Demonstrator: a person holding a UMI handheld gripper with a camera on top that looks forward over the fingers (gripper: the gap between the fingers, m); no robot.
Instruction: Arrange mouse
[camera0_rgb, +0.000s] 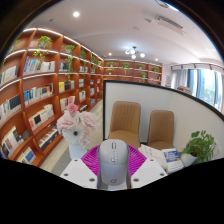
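A white computer mouse (113, 160) sits between my gripper's two fingers, with the magenta pads (91, 160) pressing on both of its sides. My gripper (113, 166) is shut on the mouse and holds it up in the air, well above the floor. The mouse points forward along the fingers, its scroll wheel facing up. No table surface shows under it.
A white plush toy (78, 126) sits just beyond the left finger. Two tan chairs (126, 122) stand ahead by a white partition. Wooden bookshelves (40, 90) fill the left wall. A green plant (201, 146) and a small box (168, 154) are at the right.
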